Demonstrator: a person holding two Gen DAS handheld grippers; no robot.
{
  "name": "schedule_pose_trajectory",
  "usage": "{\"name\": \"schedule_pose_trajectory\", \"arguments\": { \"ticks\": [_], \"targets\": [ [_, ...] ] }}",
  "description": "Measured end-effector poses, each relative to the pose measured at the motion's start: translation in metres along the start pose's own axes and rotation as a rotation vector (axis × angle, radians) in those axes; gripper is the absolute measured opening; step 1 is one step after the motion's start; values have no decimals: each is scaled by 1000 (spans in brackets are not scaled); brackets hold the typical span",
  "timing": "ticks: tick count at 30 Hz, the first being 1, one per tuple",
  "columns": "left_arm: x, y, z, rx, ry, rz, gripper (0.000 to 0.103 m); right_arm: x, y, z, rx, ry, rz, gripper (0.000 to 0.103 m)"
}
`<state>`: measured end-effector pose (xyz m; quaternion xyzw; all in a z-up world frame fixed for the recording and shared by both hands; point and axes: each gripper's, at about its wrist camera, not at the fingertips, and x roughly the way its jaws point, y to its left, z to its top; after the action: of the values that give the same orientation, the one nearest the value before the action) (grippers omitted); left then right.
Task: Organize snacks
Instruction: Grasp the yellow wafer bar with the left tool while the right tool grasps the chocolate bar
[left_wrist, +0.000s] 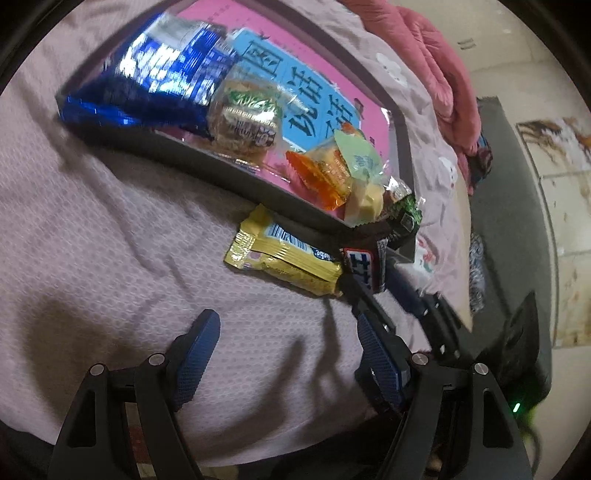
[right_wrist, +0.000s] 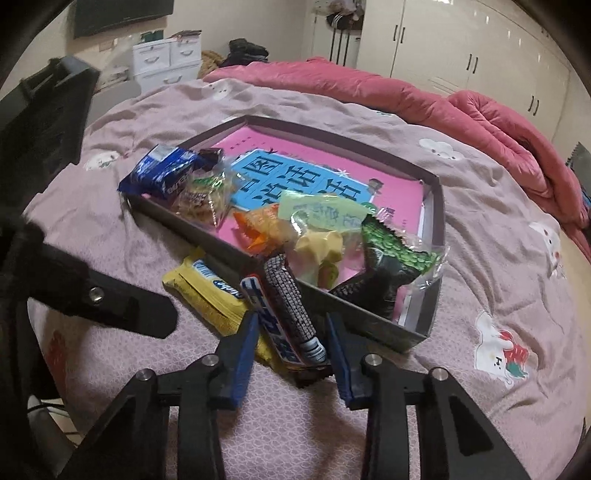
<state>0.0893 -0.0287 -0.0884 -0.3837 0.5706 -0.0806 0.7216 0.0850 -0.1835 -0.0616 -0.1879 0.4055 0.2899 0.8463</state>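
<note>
A dark grey tray (right_wrist: 437, 221) with a pink and blue sheet inside lies on the mauve bedsheet. It holds a blue foil pack (right_wrist: 162, 173), a clear cracker packet (right_wrist: 203, 199), an orange packet (right_wrist: 262, 221), a pale yellow sweet (right_wrist: 321, 240) and a green packet (right_wrist: 391, 251). Outside the near rim lies a yellow packet (right_wrist: 207, 291). Leaning on it is a dark snack bar (right_wrist: 291, 314) with a blue-white label, and my right gripper (right_wrist: 291, 317) is shut on it. My left gripper (left_wrist: 284, 317) is open over bare sheet, short of the yellow packet (left_wrist: 284, 254).
A pink quilt (right_wrist: 406, 88) is bunched along the far side of the bed. White wardrobes (right_wrist: 461, 44) and white drawers (right_wrist: 166, 59) stand beyond it. The bed's edge and a dark mat (left_wrist: 509, 221) on the floor show at the right of the left wrist view.
</note>
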Motion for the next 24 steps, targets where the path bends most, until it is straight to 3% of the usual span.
{"name": "schedule_pose_trajectory", "arguments": {
  "ticks": [5, 12, 13, 17, 19, 24],
  "targets": [
    [7, 0, 6, -59, -3, -28, 78, -9, -10, -4, 76, -6, 33, 23],
    [20, 2, 12, -186, 6, -86, 77, -25, -20, -10, 178, -27, 79, 18],
    [21, 3, 12, -210, 6, -92, 75, -27, -21, -11, 188, -32, 80, 18],
    [29, 6, 17, -291, 2, -96, 50, -30, -22, -15, 207, -17, 81, 18],
    [34, 8, 19, -319, 7, -114, 43, -25, -21, -15, 199, 3, 87, 18],
    [41, 12, 22, -382, -10, -141, 42, -16, -21, -16, 197, 31, 97, 18]
  ]
}}
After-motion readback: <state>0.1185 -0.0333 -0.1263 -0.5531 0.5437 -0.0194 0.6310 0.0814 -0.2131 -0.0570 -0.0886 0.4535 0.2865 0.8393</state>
